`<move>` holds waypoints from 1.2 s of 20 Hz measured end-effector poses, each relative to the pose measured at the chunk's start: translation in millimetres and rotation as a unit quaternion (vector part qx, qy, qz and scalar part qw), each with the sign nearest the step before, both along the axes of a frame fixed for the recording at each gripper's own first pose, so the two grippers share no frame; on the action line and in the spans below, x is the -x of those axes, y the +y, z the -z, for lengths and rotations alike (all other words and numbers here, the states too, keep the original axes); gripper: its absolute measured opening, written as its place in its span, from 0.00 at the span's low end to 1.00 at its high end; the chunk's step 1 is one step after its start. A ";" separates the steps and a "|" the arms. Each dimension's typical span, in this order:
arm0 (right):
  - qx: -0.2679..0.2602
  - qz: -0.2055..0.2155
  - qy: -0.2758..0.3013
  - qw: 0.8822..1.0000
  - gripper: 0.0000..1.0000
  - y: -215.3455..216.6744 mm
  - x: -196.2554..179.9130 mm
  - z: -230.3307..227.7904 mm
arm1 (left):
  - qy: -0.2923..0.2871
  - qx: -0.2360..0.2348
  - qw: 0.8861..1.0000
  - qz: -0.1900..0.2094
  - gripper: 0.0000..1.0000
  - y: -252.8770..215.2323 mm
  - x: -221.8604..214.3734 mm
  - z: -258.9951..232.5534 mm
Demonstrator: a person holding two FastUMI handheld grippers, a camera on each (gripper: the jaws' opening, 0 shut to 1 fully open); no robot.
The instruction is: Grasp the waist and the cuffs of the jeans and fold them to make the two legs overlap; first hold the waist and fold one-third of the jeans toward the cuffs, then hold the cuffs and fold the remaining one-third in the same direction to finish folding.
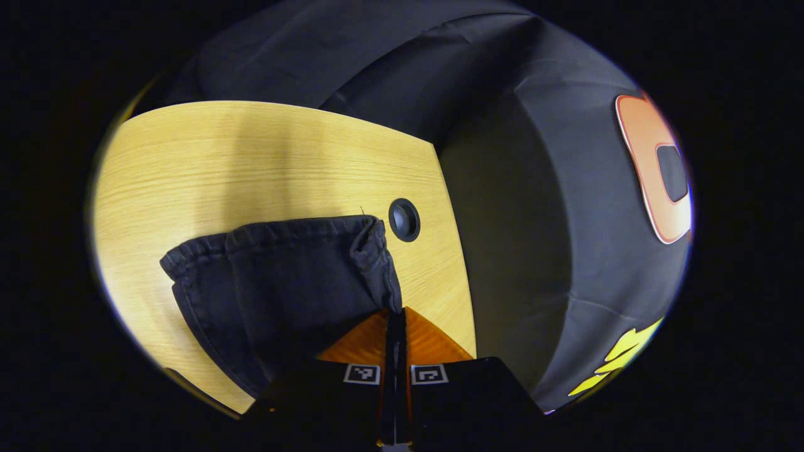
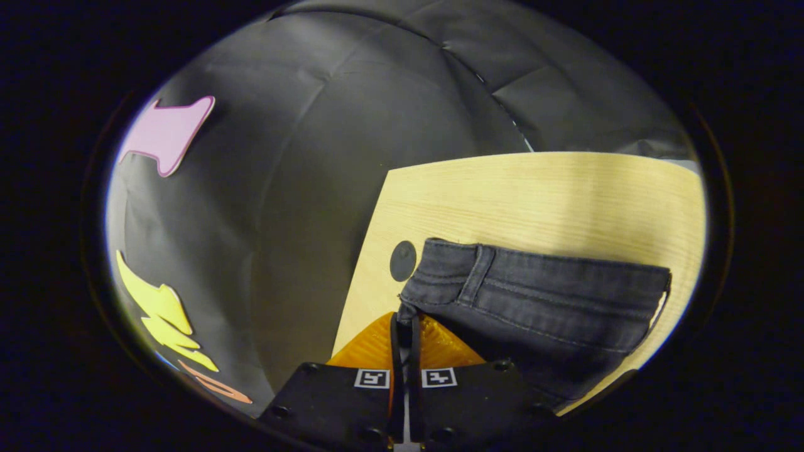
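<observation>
Dark grey jeans lie on a light wooden table. The left gripper view has their cuffs (image 1: 282,276), hems bunched, spread leftward over the table (image 1: 251,163). My left gripper (image 1: 396,320) is shut on the right corner of the cuffs, cloth pinched between its fingers. The waist (image 2: 534,295), with waistband and belt loop, stretches to the right in the right gripper view. My right gripper (image 2: 405,326) is shut on the waistband's left corner near the table's (image 2: 534,194) left edge.
A round black grommet hole (image 1: 404,220) sits in the table just beyond the cuffs, and the same kind of hole (image 2: 402,260) lies beside the waistband. The table edge drops off to the black cloth wall close to both grippers.
</observation>
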State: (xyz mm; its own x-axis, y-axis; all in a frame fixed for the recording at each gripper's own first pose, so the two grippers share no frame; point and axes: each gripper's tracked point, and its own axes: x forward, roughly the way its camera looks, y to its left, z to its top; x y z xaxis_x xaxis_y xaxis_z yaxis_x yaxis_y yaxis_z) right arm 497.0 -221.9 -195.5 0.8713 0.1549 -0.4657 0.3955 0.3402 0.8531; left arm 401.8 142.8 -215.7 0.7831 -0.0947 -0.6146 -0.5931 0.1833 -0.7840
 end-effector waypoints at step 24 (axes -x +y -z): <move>0.345 -0.058 -0.219 0.911 0.89 56.9 241.0 -223.5 | -0.268 -0.455 0.836 0.147 0.97 -2.1 167.5 -249.5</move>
